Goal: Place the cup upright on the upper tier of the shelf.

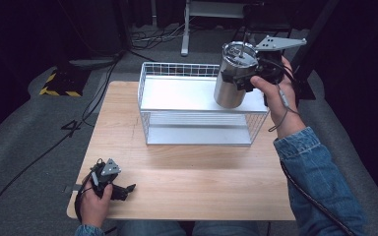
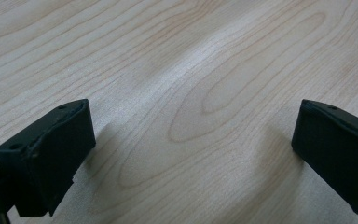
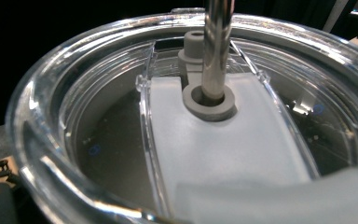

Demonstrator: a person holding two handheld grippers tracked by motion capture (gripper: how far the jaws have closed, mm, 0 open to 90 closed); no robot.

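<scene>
A steel tumbler (image 1: 233, 76) with a clear lid and a metal straw hangs in the air over the right end of the white wire shelf rack (image 1: 197, 101). My right gripper (image 1: 248, 73) is shut on its upper body. In the right gripper view the clear lid (image 3: 191, 121) is very close, with the straw (image 3: 216, 46) rising through a grey grommet. My left gripper (image 1: 124, 191) rests low at the table's front left corner. Its two black jaws stand wide apart over bare wood (image 2: 191, 116) with nothing between them.
The light wooden table (image 1: 187, 172) carries the rack at its back half. Grey carpet with cables (image 1: 93, 98) surrounds the table. A yellow and black striped block (image 1: 59, 86) lies on the floor at the far left, and a white stand leg (image 1: 184, 29) rises behind the rack.
</scene>
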